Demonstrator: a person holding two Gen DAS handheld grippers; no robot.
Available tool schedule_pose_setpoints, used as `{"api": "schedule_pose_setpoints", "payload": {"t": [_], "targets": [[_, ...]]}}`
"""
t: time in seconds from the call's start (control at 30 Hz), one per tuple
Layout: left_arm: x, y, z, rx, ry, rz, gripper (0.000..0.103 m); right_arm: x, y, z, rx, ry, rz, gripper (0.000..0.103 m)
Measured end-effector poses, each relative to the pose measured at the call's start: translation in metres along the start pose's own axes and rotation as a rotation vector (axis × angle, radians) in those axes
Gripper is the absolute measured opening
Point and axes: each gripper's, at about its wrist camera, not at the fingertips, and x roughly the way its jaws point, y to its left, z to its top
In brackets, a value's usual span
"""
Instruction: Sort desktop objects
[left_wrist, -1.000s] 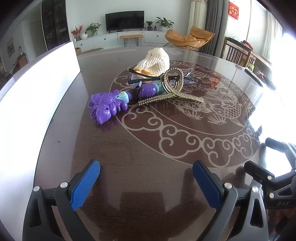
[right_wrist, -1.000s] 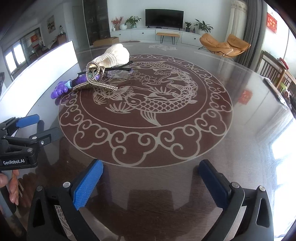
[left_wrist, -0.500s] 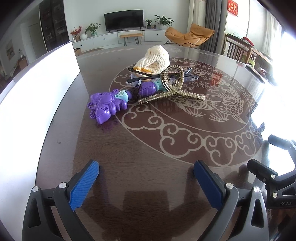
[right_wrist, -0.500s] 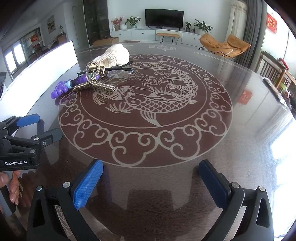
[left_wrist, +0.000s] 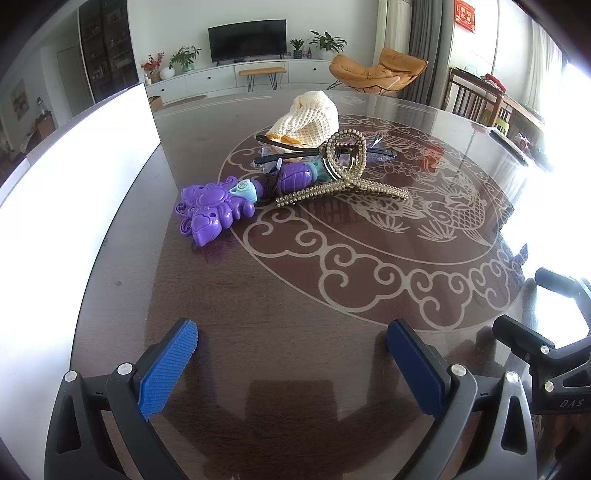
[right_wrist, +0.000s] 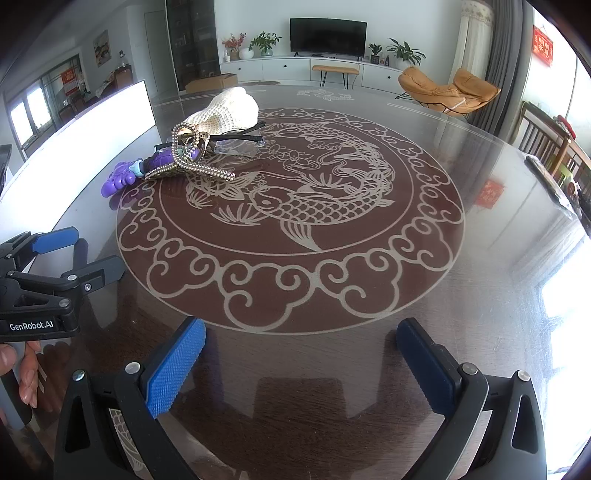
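Observation:
A small pile lies on the dark round table: a purple plastic toy, a pearl hair claw resting on it, black-framed glasses and a cream knitted item behind. The right wrist view shows the same pile at upper left: toy, hair claw, glasses, knitted item. My left gripper is open near the table's front edge, well short of the pile, nothing between its fingers. My right gripper is open too, empty, further right.
A tall white panel stands along the table's left side. The table top carries a pale fish and cloud pattern. A hand holds the left gripper's handle. Chairs and living-room furniture stand beyond the table.
The left gripper has tilted slightly, so the pile sits a little lower and nearer in its view. The right gripper has not visibly moved. Both stay open.

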Motion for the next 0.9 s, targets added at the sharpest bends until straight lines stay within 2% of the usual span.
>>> {"api": "schedule_pose_setpoints", "payload": {"t": [0.27,0.43,0.6,0.9], "targets": [[0.000,0.001,0.001,0.005,0.004,-0.013,0.103,0.000,0.000,0.000,0.000,0.000,0.000,0.103],[0.005,0.009,0.010,0.133,0.019,-0.096,0.103,0.000,0.000,0.000,0.000,0.000,0.000,0.103],[0.002,0.036,0.007,0.034,0.007,-0.031,0.103,0.000,0.000,0.000,0.000,0.000,0.000,0.103],[0.002,0.035,0.004,0.024,0.001,-0.019,0.103,0.001,0.000,0.000,0.007,0.000,-0.007,0.103]]}}
